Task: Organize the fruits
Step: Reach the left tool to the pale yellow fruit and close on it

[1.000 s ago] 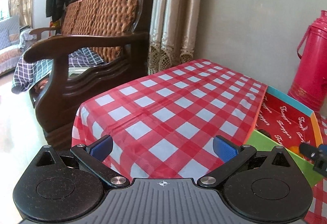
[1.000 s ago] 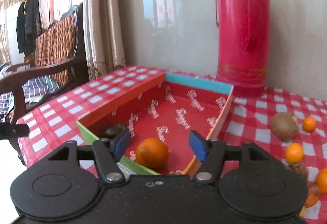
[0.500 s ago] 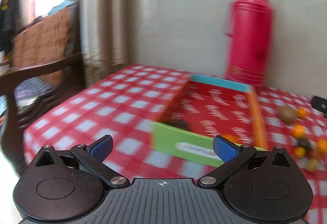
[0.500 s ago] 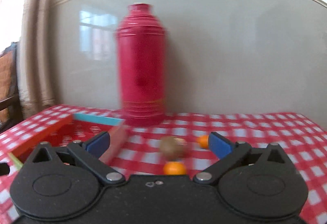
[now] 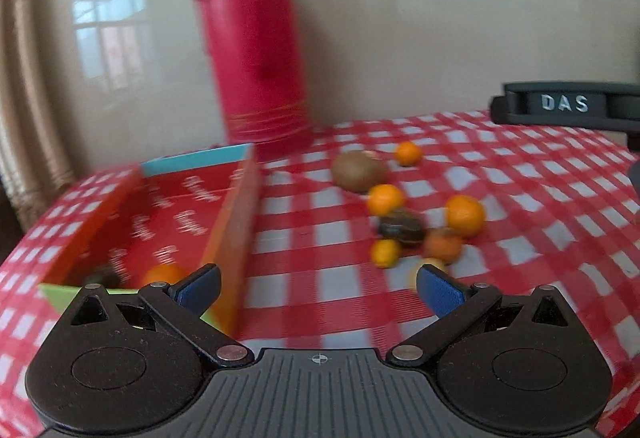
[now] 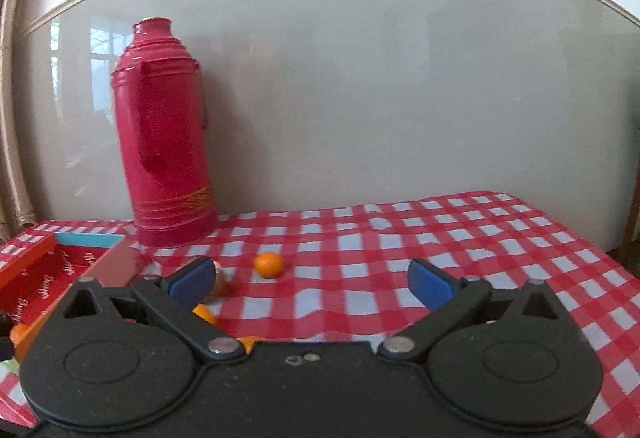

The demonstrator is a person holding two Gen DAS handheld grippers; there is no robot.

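Task partly done. The box (image 5: 192, 206) stands at the left of the tabletop (image 5: 540, 198), just in front of the flask (image 5: 256, 50). It holds one orange (image 5: 166, 274) and one dark item (image 5: 106, 274) at its near end; blur leaves that item unidentified, possibly a kiwi.

Outstanding: a loose cluster on the checked cloth, right of the box and apart from it. Count in the left view: one kiwi (image 5: 358, 171), five orange fruits (far (image 5: 408, 153), middle (image 5: 385, 199), right (image 5: 465, 215), near-right (image 5: 443, 246), small near (image 5: 385, 252)), one dark brown item (image 5: 402, 228), and one pale fruit (image 5: 416, 272) partly hidden behind a jaw pad. Eight pieces remain, subject to blur.

Left gripper (image 5: 318, 288): jaws wide apart, nothing between them. Right gripper (image 6: 310, 280): jaws at full spread, holding nothing; only cloth and the far orange lie beyond.
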